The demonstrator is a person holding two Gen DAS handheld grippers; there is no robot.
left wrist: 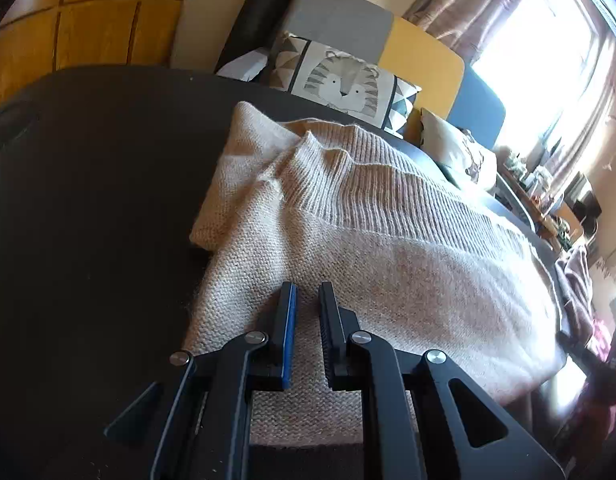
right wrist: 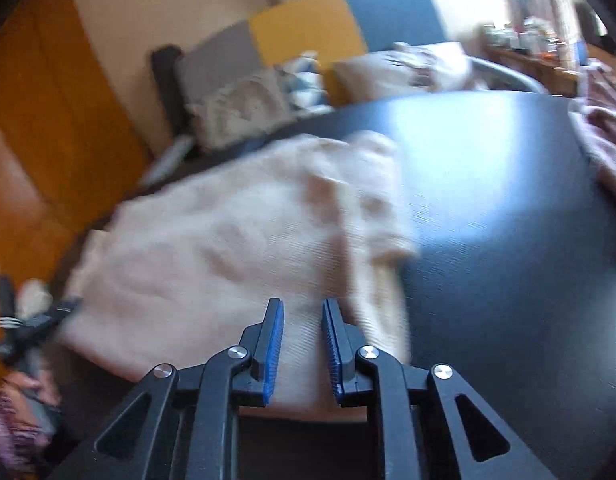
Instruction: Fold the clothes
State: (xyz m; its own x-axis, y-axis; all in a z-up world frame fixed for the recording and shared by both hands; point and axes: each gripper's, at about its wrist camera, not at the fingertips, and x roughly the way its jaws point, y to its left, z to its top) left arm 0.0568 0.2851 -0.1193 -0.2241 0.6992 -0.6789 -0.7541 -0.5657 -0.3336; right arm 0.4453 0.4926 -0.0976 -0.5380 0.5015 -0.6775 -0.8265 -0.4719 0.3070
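The beige sweater (left wrist: 347, 232) is lying bunched on the dark table (left wrist: 88, 200). Both the left gripper (left wrist: 306, 292) and right gripper (right wrist: 302, 308) are held slightly apart over its near hem, nothing clamped. Probably best if the hem is pinched at matching spots so it's lifted evenly.

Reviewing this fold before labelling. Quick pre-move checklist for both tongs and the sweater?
1. Left tongs over the beige sweater: ok, fabric shows between the fingers.
2. Left tongs gripping: not ok, a gap stands between the fingers, no fabric pinched.
3. Right tongs over the sweater: ok, near its right edge.
4. Right tongs gripping: not ok, open.
5. Sweater flat: not ok, ribbed hem bunched and a part doubled over at the far end.
6. Black table beside the sweater free for the fold: ok nearby; pink cloth at the far right edge.
7. Right view sharp: not ok, motion blur.
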